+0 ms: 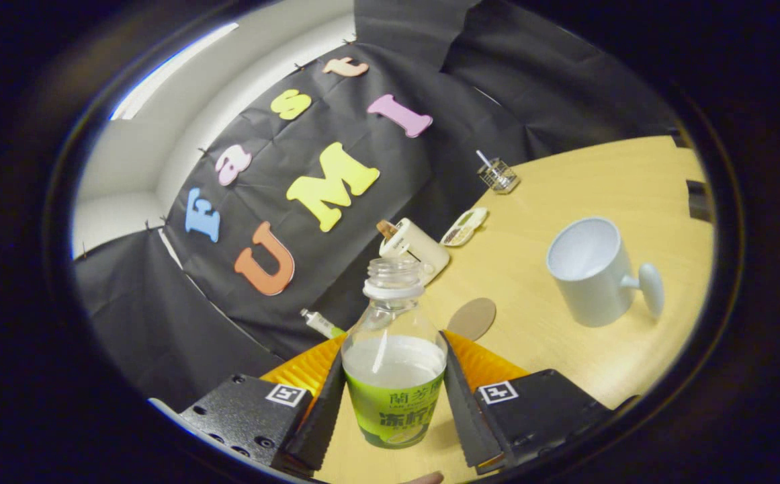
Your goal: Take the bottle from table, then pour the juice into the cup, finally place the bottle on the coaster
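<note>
We hold the bottle (394, 363) in our gripper (394, 396).

Our two fingers (322, 410) press on the bottle from both sides, at its green label, so the gripper is clamped on it. The bottle has no cap, and we can see pale juice up to about its shoulder. The whole view is tipped, so the bottle and the desk (584, 195) look slanted. Just past the fingers lies the round brown coaster (472, 318), flat on the desk. Off to the side of it stands the white cup (591, 269), well apart from the bottle, with its handle pointing away from us. Farther back we see a cream box (416, 250), a little flat dish (465, 226) and a small wire basket (498, 175). A small tube (320, 324) lies near the black cloth wall.
</note>
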The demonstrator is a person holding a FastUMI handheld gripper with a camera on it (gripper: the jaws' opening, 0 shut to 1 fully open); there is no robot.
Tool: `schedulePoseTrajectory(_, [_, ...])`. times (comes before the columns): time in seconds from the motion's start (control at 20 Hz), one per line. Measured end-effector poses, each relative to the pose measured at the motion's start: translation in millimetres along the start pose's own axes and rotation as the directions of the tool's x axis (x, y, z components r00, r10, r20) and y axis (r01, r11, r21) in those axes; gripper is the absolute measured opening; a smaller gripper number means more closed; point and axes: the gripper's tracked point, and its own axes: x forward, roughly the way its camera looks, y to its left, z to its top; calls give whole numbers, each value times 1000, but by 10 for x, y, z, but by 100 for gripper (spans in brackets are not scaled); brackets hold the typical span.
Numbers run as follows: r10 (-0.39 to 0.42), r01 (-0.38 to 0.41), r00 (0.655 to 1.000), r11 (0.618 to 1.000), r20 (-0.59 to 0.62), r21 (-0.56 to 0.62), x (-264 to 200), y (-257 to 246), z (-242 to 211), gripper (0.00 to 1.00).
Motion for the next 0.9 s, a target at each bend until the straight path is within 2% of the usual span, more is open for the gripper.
schedulePoseTrajectory(0.15, [29,-23,999,988,-40,151,15,-47,-19,78])
schedulePoseTrajectory(0.4, [97,-75,994,941,-51,329,81,55,81,78])
schedulePoseTrajectory(0.55, [144,-120,989,910,-31,398,106,126,123,78])
schedulePoseTrajectory(0.9, [172,-156,985,850,16,504,22,78,260,78])
